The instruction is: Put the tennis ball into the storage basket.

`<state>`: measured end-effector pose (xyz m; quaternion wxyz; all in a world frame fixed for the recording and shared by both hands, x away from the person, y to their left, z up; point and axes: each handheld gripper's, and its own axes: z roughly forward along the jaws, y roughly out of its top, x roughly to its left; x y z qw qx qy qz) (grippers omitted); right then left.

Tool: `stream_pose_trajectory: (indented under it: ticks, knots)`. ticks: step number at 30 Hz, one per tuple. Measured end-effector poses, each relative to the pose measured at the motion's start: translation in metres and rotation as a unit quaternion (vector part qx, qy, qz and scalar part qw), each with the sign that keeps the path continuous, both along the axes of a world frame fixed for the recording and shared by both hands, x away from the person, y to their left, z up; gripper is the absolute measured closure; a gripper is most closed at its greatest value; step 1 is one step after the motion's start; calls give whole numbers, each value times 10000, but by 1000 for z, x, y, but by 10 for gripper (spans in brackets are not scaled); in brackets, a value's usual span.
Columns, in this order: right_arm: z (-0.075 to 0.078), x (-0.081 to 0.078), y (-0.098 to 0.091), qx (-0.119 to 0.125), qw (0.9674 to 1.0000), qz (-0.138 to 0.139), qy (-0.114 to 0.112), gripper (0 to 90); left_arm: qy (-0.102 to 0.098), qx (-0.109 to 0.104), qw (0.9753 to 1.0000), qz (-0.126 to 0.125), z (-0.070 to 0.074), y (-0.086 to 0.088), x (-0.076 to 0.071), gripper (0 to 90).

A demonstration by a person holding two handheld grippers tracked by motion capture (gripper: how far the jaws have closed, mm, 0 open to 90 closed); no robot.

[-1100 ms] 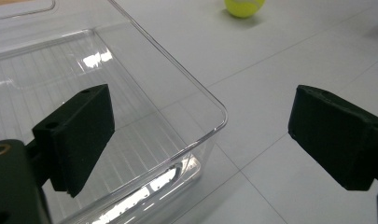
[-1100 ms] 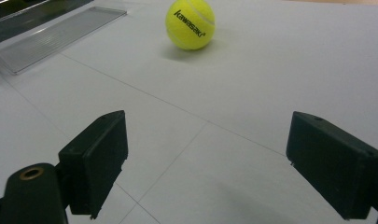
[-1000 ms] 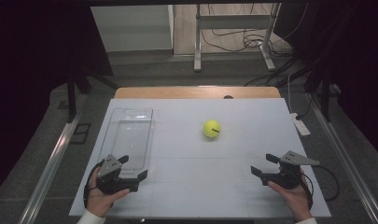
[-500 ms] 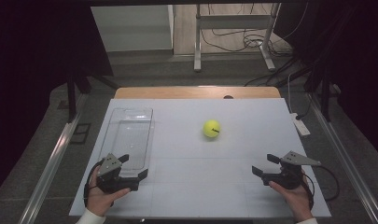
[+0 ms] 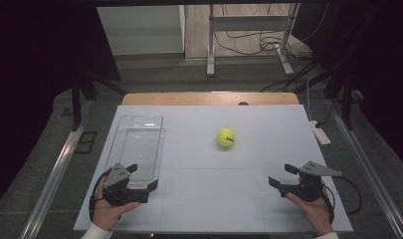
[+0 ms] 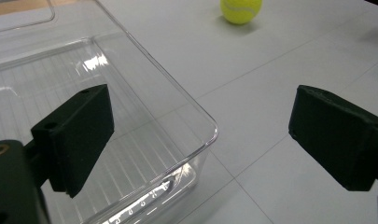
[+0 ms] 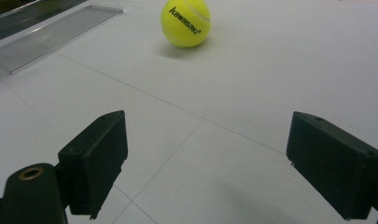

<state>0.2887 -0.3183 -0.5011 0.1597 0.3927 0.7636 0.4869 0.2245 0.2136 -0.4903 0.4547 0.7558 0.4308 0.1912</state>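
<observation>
Apparently nothing is done yet: the tennis ball (image 5: 226,137) sits untouched mid-table, well apart from both hands. The left gripper (image 5: 142,178) waits with jaws spread at the near end of the clear tray (image 5: 120,135), the right gripper (image 5: 282,176) likewise gaping, empty, near right.

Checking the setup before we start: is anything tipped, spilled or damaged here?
Nothing stands out. The tennis ball sits alone on the table, the clear tray lies flat and empty, and both hand-held grippers are open.
</observation>
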Motion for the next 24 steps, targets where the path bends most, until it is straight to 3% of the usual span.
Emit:
stream_pose_trajectory:
  ticks: [24]
  knots:
    - [-1,1,0,-23,10000,5,17,125,-150,-25,9998,-141,14,-9,5,89]
